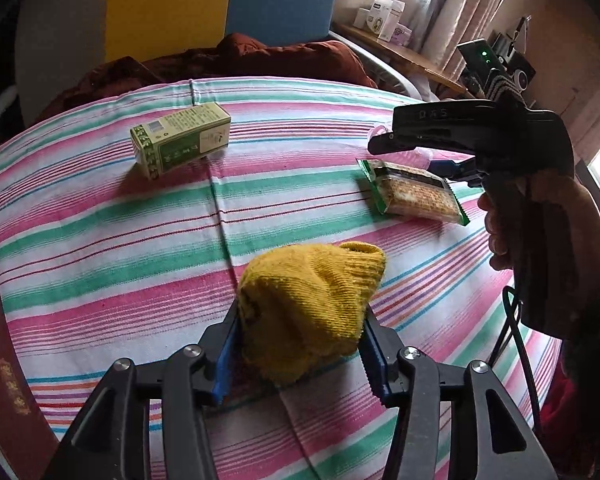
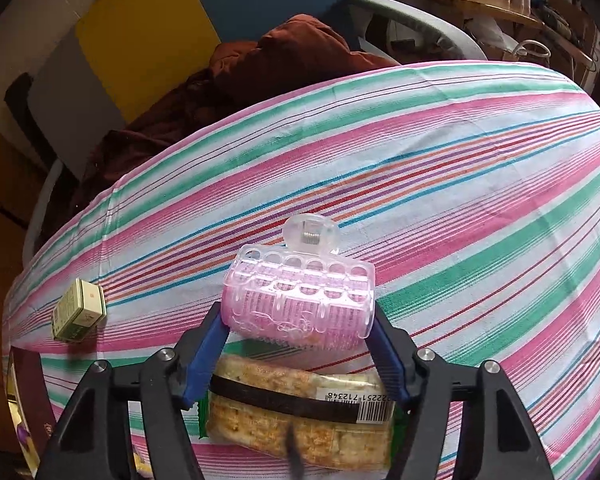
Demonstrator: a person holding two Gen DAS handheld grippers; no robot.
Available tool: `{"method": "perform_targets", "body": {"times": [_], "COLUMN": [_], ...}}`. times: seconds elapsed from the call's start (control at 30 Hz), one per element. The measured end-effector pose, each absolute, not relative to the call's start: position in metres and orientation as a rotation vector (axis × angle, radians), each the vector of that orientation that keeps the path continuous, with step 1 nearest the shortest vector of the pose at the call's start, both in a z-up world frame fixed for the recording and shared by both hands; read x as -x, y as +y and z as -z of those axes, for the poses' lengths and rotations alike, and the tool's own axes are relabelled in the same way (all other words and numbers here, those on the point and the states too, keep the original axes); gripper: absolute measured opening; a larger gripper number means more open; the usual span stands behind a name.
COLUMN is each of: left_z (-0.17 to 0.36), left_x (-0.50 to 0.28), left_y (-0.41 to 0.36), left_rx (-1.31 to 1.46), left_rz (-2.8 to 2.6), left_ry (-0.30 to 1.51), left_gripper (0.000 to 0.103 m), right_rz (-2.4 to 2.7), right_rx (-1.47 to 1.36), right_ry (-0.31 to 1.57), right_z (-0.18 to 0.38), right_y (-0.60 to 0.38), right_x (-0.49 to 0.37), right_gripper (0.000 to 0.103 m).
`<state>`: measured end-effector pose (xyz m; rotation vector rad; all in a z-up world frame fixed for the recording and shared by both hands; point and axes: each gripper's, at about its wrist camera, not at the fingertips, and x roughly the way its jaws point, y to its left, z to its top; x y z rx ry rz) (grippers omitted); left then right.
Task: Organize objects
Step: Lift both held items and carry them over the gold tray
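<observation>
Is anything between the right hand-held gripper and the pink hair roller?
Nothing visible. The right hand-held gripper already has the pink hair roller between its fingers; the cracker packet lies nearer the camera, below it.

Right gripper (image 2: 298, 344) fingers (image 2: 204, 360) clamp pink hair roller (image 2: 300, 300) above cracker packet (image 2: 300, 416) on striped surface (image 2: 460, 200). Green box (image 2: 79, 311) far left.

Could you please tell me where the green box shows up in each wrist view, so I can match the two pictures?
Left wrist: the green box lies upper left of centre on the striped cloth, far beyond the yellow glove.
Right wrist: the box sits at the far left edge, near the cloth's rim.
Shared landmark: the cracker pack, lying on the cloth in both views.
</observation>
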<state>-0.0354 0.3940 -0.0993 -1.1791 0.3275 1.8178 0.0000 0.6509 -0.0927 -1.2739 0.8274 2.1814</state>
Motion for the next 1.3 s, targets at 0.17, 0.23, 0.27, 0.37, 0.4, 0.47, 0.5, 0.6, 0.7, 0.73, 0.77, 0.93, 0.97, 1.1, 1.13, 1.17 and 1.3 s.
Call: {"method": "perform_targets", "body": {"times": [0.17, 0.23, 0.27, 0.37, 0.4, 0.47, 0.5, 0.6, 0.7, 0.73, 0.77, 0.93, 0.97, 1.1, 1.13, 1.17, 1.3], "left_z": [0.1, 0.101, 0.101, 0.102, 0.102, 0.102, 0.102, 0.103, 0.103, 0.103, 0.103, 0.103, 0.103, 0.1, 0.098, 0.097, 0.08], "left_x": [0.034, 0.032, 0.03, 0.027, 0.026, 0.025, 0.024, 0.02, 0.018, 0.018, 0.017, 0.017, 0.018, 0.018, 0.019, 0.019, 0.02], "left_y": [0.396, 0.395, 0.395, 0.395, 0.394, 0.393, 0.394, 0.395, 0.396, 0.396, 0.397, 0.399, 0.397, 0.395, 0.394, 0.392, 0.377], "left_rx": [1.162, 1.142, 1.132, 1.109, 1.106, 1.093, 1.085, 1.061, 1.052, 1.05, 1.048, 1.054, 1.054, 1.066, 1.069, 1.071, 1.052], "left_rz": [-1.837, -1.847, -1.852, -1.868, -1.877, -1.892, -1.897, -1.907, -1.91, -1.91, -1.91, -1.907, -1.907, -1.91, -1.911, -1.915, -1.933], "left_ry": [0.336, 0.346, 0.352, 0.364, 0.362, 0.365, 0.372, 0.396, 0.406, 0.408, 0.41, 0.42, 0.421, 0.423, 0.423, 0.42, 0.394], "left_gripper": [0.054, 0.054, 0.053, 0.051, 0.05, 0.049, 0.049, 0.049, 0.049, 0.049, 0.049, 0.049, 0.049, 0.045, 0.045, 0.044, 0.044], "right_rz": [-2.178, -2.179, -2.179, -2.182, -2.184, -2.194, -2.198, -2.204, -2.207, -2.208, -2.21, -2.236, -2.241, -2.285, -2.304, -2.319, -2.397], "right_rx": [1.267, 1.266, 1.266, 1.273, 1.274, 1.272, 1.273, 1.279, 1.277, 1.275, 1.274, 1.259, 1.255, 1.21, 1.194, 1.185, 1.151], "right_ry": [0.829, 0.825, 0.821, 0.789, 0.777, 0.757, 0.757, 0.734, 0.731, 0.732, 0.732, 0.706, 0.698, 0.705, 0.707, 0.711, 0.715], "right_z": [0.092, 0.091, 0.091, 0.091, 0.09, 0.088, 0.088, 0.088, 0.088, 0.087, 0.087, 0.081, 0.08, 0.072, 0.068, 0.065, 0.061], "right_y": [0.653, 0.654, 0.654, 0.653, 0.652, 0.651, 0.651, 0.65, 0.652, 0.652, 0.653, 0.654, 0.653, 0.64, 0.639, 0.638, 0.631], "right_x": [-0.001, -0.001, -0.001, 0.001, 0.001, 0.002, 0.002, 0.003, 0.003, 0.003, 0.003, 0.0, 0.0, -0.008, -0.01, -0.011, 0.01], "right_gripper": [0.068, 0.068, 0.068, 0.068, 0.066, 0.066, 0.066, 0.066, 0.066, 0.066, 0.066, 0.066, 0.066, 0.066, 0.066, 0.066, 0.066]}}
